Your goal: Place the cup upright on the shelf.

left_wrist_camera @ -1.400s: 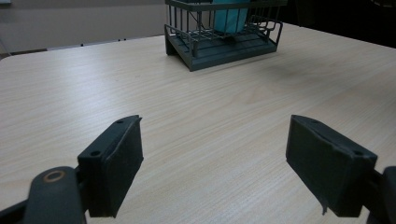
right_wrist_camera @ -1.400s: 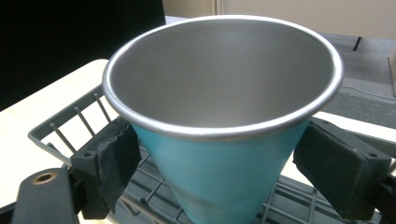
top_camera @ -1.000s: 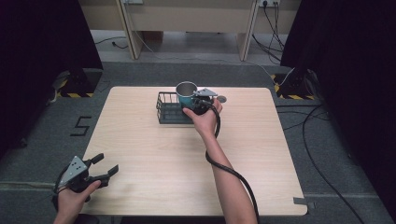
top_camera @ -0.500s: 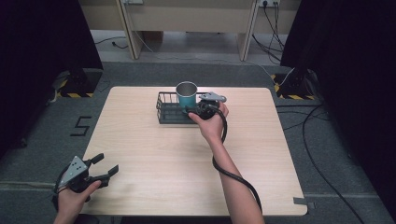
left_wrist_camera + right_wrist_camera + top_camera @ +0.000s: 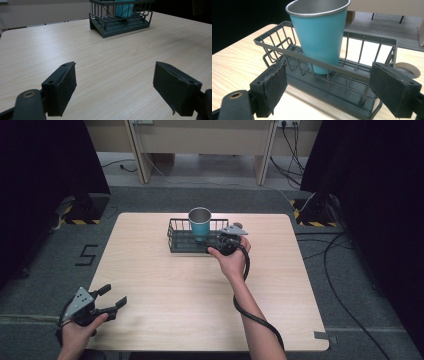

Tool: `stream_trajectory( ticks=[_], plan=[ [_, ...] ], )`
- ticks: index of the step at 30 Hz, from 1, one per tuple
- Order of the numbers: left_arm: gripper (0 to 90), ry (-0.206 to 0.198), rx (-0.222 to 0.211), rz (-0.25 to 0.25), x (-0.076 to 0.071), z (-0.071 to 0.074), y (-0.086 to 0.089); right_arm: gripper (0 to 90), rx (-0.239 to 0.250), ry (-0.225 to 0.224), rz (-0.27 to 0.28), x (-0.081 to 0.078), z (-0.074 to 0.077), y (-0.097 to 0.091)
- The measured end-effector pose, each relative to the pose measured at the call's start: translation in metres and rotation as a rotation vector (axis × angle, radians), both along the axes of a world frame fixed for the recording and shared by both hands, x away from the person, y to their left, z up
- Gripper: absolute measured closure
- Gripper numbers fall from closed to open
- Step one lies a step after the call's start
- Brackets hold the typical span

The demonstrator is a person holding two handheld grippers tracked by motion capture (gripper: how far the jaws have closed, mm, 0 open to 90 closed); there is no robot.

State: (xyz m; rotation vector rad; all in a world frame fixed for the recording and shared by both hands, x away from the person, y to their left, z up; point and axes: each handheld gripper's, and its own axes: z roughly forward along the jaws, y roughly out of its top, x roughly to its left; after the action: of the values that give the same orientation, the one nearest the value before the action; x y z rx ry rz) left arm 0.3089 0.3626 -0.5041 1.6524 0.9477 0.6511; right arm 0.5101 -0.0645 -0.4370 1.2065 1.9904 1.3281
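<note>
A teal metal cup (image 5: 200,223) stands upright in a dark wire basket (image 5: 180,241) at the back middle of the wooden table (image 5: 165,285). My right gripper (image 5: 222,240) is at the basket's right end, open and holding nothing. In the right gripper view the cup (image 5: 320,35) rises behind the basket's (image 5: 367,40) near rail, with my right gripper (image 5: 329,92) just short of the rail. My left gripper (image 5: 115,295) hovers open near the table's front left corner. In the left gripper view it (image 5: 113,90) spans bare wood, and the basket (image 5: 120,22) and cup (image 5: 123,10) are far off.
A round cable hole (image 5: 408,68) sits in the tabletop just beyond the basket's end. Bare wood stretches between the two grippers. The floor around the table carries cables (image 5: 345,250) and a painted 5 (image 5: 86,255). Dark curtains flank both sides.
My right gripper has drawn back from the cup, to the right and toward the person. The cup stays standing in the basket. The left gripper has not moved.
</note>
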Motion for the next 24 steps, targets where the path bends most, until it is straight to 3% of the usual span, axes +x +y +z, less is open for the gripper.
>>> stream_trajectory(
  ticks=[24],
  plan=[
    [18.1,0.002,0.008,0.003,0.0,0.0,-0.001,15.7,-0.013,0.002,-0.004,-0.03,0.002,-0.029]
  ],
)
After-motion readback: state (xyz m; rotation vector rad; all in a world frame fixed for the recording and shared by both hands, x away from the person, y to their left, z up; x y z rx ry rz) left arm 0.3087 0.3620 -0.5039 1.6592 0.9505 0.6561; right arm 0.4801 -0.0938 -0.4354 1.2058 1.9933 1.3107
